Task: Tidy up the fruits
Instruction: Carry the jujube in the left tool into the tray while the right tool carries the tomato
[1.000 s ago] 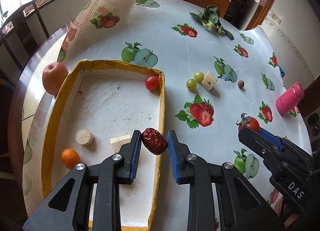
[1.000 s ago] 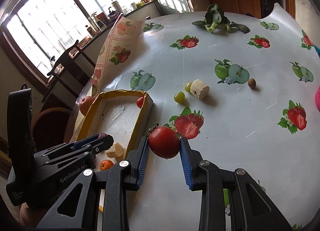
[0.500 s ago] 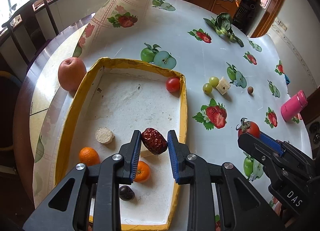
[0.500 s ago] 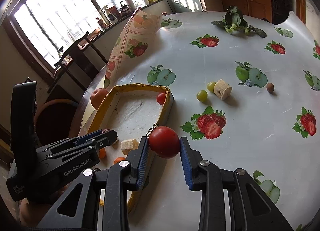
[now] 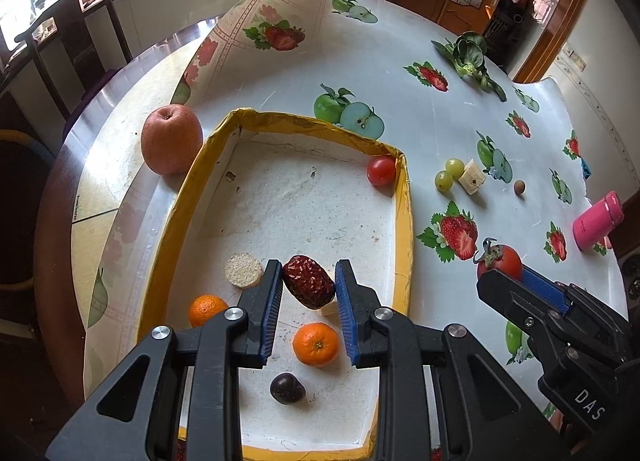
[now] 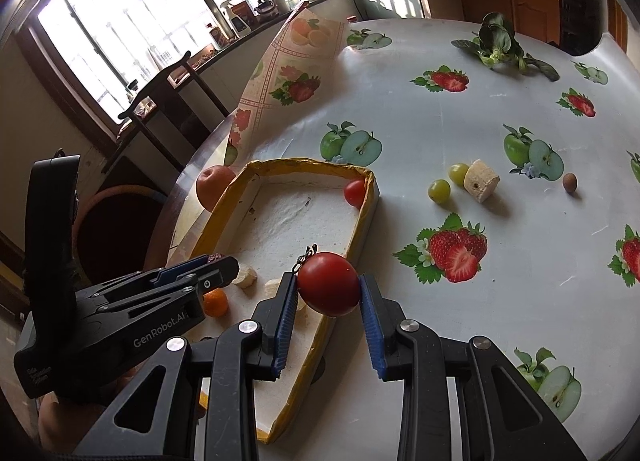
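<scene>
we take the yellow-rimmed tray as our landmark. our left gripper pinches a wrinkled red date above the tray's near half, over two oranges and a dark plum. letting go from this height could bounce the date off that fruit and out of the tray. our right gripper clamps a tomato above the tray's right rim; a release here could land it on the rim and roll it onto the tablecloth. the tomato is round and smooth, so the hold may slip. both grippers tilt steeply downward, side by side, left one further over the tray.
</scene>
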